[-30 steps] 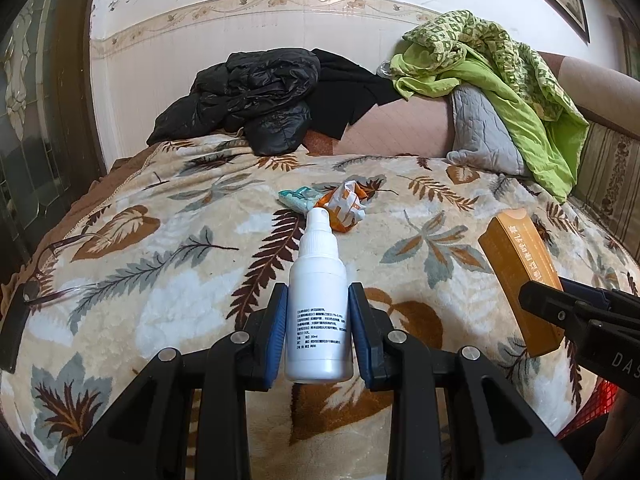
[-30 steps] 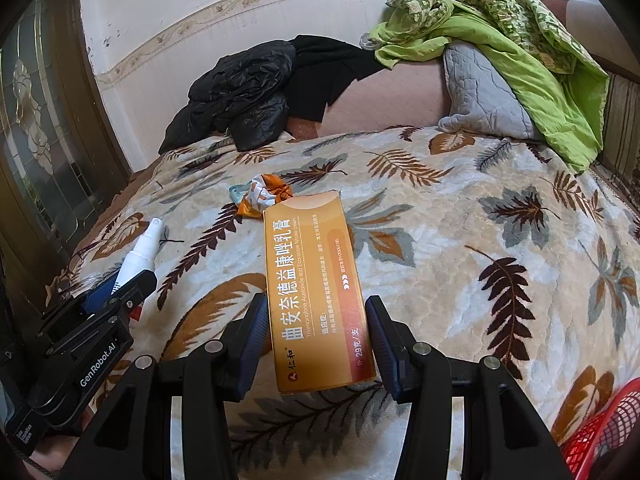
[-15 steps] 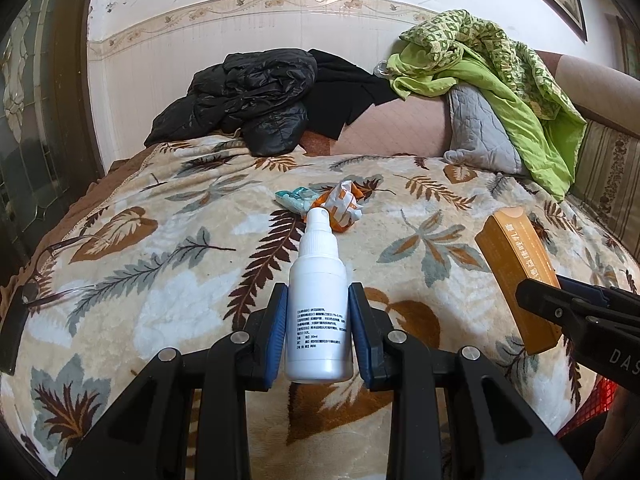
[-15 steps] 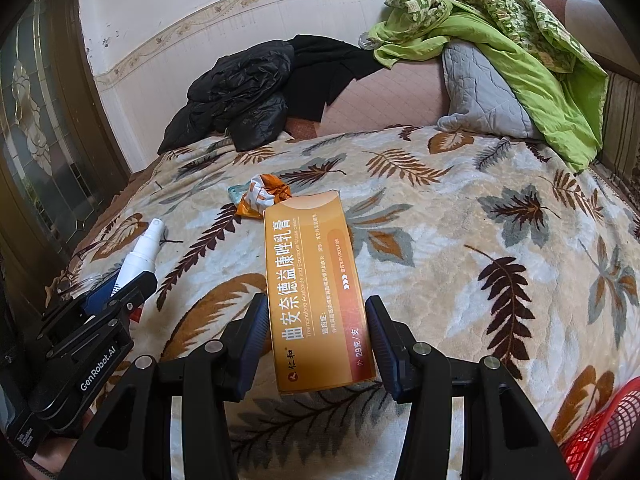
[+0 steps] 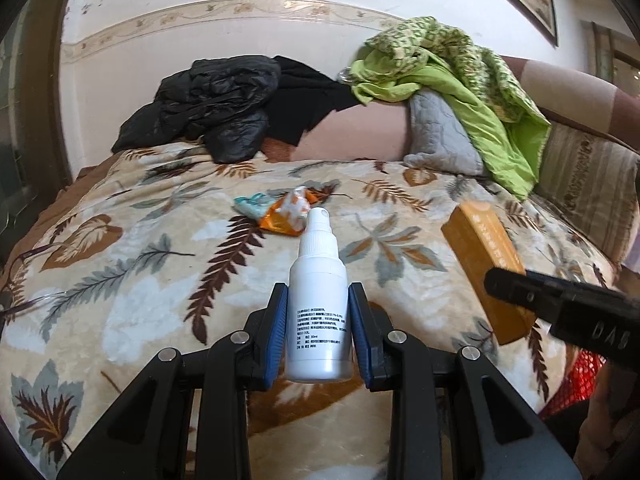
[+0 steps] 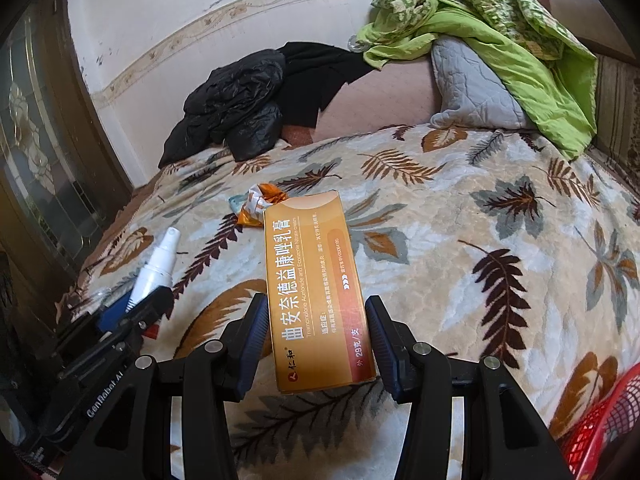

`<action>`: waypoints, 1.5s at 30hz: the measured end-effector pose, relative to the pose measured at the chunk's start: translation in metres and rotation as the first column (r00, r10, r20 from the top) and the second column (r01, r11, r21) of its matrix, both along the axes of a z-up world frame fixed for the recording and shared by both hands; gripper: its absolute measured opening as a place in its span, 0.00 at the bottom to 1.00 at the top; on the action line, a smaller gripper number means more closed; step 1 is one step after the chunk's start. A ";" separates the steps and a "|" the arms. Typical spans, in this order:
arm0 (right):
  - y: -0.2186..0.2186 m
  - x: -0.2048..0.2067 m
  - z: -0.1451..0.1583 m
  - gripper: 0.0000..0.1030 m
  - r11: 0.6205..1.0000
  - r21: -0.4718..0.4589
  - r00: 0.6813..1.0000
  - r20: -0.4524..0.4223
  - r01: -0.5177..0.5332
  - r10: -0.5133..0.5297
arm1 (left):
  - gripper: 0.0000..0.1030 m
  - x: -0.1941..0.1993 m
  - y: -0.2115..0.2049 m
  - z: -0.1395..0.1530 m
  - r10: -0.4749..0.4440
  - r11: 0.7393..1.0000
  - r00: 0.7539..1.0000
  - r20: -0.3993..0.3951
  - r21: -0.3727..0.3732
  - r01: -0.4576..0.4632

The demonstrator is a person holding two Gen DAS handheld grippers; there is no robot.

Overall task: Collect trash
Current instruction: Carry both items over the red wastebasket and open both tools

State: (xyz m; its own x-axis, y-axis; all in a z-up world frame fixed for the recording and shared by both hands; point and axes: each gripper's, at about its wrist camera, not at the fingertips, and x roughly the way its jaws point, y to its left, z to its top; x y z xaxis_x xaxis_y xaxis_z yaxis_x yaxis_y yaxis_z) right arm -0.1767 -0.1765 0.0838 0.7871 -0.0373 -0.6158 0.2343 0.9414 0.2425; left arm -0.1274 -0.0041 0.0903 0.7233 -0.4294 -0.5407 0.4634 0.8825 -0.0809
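Observation:
My left gripper [image 5: 318, 336] is shut on a white spray bottle [image 5: 319, 304] and holds it above the leaf-patterned blanket [image 5: 120, 280]. My right gripper [image 6: 316, 340] is shut on an orange medicine box [image 6: 316, 292], also above the blanket. Each gripper shows in the other's view: the box [image 5: 486, 268] at the right, the bottle [image 6: 156, 268] at the left. A crumpled orange and white wrapper [image 5: 286, 216] and a teal wrapper [image 5: 250, 205] lie on the blanket beyond both grippers; the orange one also shows in the right wrist view [image 6: 258, 204].
A red mesh basket [image 6: 604, 416] stands at the lower right, off the bed edge. Black jackets [image 5: 208, 104], a grey pillow [image 5: 436, 140] and a green quilt [image 5: 460, 76] pile against the far wall. A dark wooden door [image 6: 40, 168] is at the left.
Both grippers have shifted only slightly and still hold their items; the scene has drifted a little in both views. Nothing was let go or picked up.

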 end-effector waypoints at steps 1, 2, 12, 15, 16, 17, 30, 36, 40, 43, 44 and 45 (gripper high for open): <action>-0.003 -0.004 0.003 0.52 1.000 0.012 1.000 0.006 0.007 -0.007 | 0.28 -0.002 -0.002 0.001 -0.010 1.000 1.000 -0.002 -0.005 0.010; -0.006 -0.009 0.005 0.52 1.000 0.021 1.000 0.010 0.012 -0.012 | 0.28 -0.004 -0.003 0.002 -0.017 1.000 1.000 -0.004 -0.009 0.017; -0.064 -0.101 0.031 0.52 0.988 0.087 0.991 0.036 0.127 -0.131 | 0.28 -0.051 -0.049 0.025 -0.194 0.980 0.981 0.016 -0.038 0.194; -0.088 -0.139 0.037 0.52 0.977 0.088 0.980 0.034 0.192 -0.196 | 0.28 -0.072 -0.073 0.034 -0.269 0.962 0.963 0.022 -0.041 0.270; -0.095 -0.149 0.037 0.52 0.973 0.089 0.976 0.033 0.213 -0.216 | 0.28 -0.078 -0.078 0.036 -0.286 0.957 0.958 0.023 -0.042 0.287; -0.103 -0.161 0.038 0.52 0.968 0.092 0.971 0.032 0.235 -0.239 | 0.28 -0.084 -0.086 0.039 -0.313 0.948 0.949 0.023 -0.043 0.314; -0.182 -0.281 0.025 0.52 0.857 0.168 0.871 -0.035 0.488 -0.489 | 0.28 -0.165 -0.217 0.052 -0.676 0.737 0.726 -0.127 -0.096 0.669; -0.200 -0.300 0.011 0.53 0.816 0.201 0.839 -0.068 0.541 -0.540 | 0.28 -0.195 -0.263 0.032 -0.743 0.661 0.629 -0.228 -0.106 0.743; -0.209 -0.306 -0.002 0.55 0.799 0.228 0.830 -0.109 0.557 -0.547 | 0.53 -0.199 -0.276 0.022 -0.754 0.641 0.593 -0.283 -0.119 0.758; -0.211 -0.309 -0.004 0.55 0.789 0.229 0.821 -0.109 0.570 -0.561 | 0.56 -0.196 -0.270 0.023 -0.743 0.657 0.609 -0.278 -0.131 0.742; -0.211 -0.309 -0.002 0.55 0.790 0.230 0.822 -0.104 0.568 -0.560 | 0.56 -0.193 -0.267 0.023 -0.738 0.663 0.616 -0.276 -0.132 0.736; -0.211 -0.309 -0.002 0.55 0.791 0.228 0.822 -0.100 0.567 -0.560 | 0.56 -0.189 -0.263 0.026 -0.729 0.676 0.629 -0.269 -0.138 0.724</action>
